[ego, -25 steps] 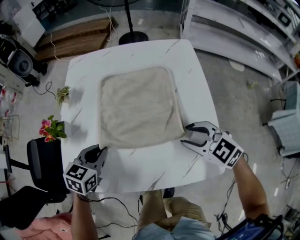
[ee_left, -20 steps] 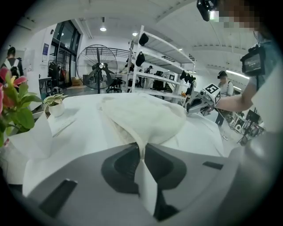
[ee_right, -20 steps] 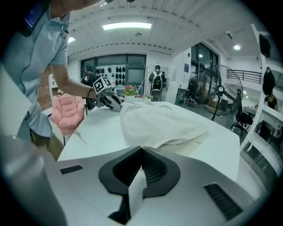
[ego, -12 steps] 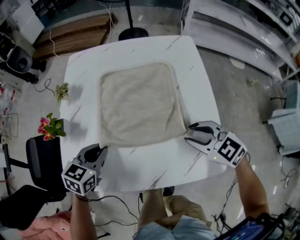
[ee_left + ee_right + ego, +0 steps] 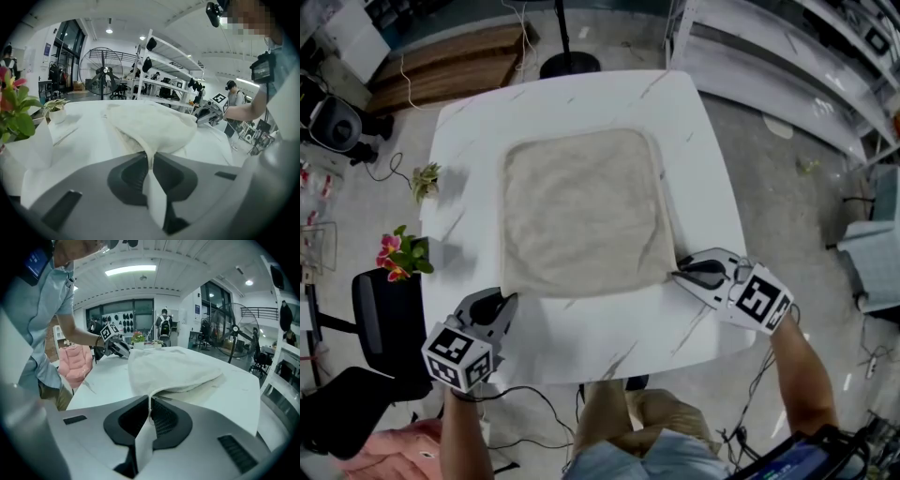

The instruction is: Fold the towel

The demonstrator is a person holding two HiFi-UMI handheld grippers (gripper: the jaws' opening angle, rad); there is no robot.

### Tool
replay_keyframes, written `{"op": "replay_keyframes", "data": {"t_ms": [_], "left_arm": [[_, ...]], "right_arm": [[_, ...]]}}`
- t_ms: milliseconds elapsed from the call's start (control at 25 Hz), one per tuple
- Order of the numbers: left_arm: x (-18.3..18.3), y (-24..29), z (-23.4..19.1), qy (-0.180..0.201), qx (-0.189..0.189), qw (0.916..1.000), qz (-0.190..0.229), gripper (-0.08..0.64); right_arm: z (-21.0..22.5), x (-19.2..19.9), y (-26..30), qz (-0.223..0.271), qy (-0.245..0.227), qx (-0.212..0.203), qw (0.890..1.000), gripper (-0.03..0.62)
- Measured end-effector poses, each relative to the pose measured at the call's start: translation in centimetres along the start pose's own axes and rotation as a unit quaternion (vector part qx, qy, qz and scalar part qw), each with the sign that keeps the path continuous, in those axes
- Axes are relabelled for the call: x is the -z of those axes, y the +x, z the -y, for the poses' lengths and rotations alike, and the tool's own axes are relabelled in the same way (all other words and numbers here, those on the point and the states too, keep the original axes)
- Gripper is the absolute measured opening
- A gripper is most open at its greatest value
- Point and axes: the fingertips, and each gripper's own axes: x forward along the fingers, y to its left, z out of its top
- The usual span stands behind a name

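Now my left gripper [image 5: 502, 302] pinches one near corner of the square beige terry towel [image 5: 581, 211] lying flat on the white marbled table [image 5: 581, 342]; my right gripper [image 5: 681, 273] has just been closing its jaws on the other, so both corners can lift together.

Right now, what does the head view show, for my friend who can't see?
A beige towel lies spread on a white table. The left gripper and right gripper each pinch a near corner; the right jaws have just been closing.
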Motion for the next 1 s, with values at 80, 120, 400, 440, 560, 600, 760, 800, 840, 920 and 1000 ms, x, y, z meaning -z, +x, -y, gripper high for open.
{"op": "replay_keyframes", "data": {"t_ms": [80, 120, 400, 440, 560, 600, 760, 800, 840, 920, 1000], "left_arm": [[0.2, -0.5, 0.3, -0.017, 0.009, 0.9998, 0.007, 0.035], [0.4, -0.9, 0.6, -0.027, 0.014, 0.9995, 0.010, 0.035], [0.3, -5.1, 5.1, -0.068, 0.029, 0.9966, 0.037, 0.035], [0.0, -5.7, 5.8, -0.071, 0.029, 0.9962, 0.042, 0.035], [-1.1, -7.9, 7.8, -0.078, 0.029, 0.9947, 0.060, 0.035], [-1.5, -8.5, 8.3, -0.081, 0.028, 0.9943, 0.064, 0.035], [-3.0, -10.7, 9.0, -0.097, 0.015, 0.9920, 0.079, 0.035], [-3.5, -11.0, 8.8, -0.101, 0.012, 0.9911, 0.085, 0.037], [-4.0, -11.2, 8.6, -0.104, 0.008, 0.9904, 0.090, 0.037], [-5.2, -11.2, 8.1, -0.105, 0.001, 0.9894, 0.100, 0.037], [-6.6, -10.8, 7.5, -0.104, -0.003, 0.9889, 0.106, 0.037]], "right_arm": [[-0.5, 0.0, -0.7, 0.011, 0.017, 0.004, 1.000, 0.032], [-0.9, 0.0, -1.2, 0.017, 0.027, 0.006, 0.999, 0.032], [-4.8, -1.1, -5.3, 0.056, 0.081, 0.009, 0.995, 0.032], [-5.4, -1.4, -6.0, 0.059, 0.086, 0.011, 0.994, 0.032], [-6.9, -2.5, -8.1, 0.069, 0.098, 0.017, 0.993, 0.032], [-7.3, -2.9, -8.8, 0.075, 0.102, 0.018, 0.992, 0.032], [-8.2, -4.8, -11.3, 0.097, 0.128, 0.021, 0.987, 0.032], [-8.1, -5.5, -11.6, 0.105, 0.132, 0.022, 0.985, 0.032], [-7.8, -6.3, -11.9, 0.115, 0.135, 0.024, 0.984, 0.032], [-6.9, -7.4, -12.2, 0.129, 0.146, 0.032, 0.980, 0.032], [-5.4, -7.9, -12.2, 0.137, 0.157, 0.047, 0.977, 0.032]]}}
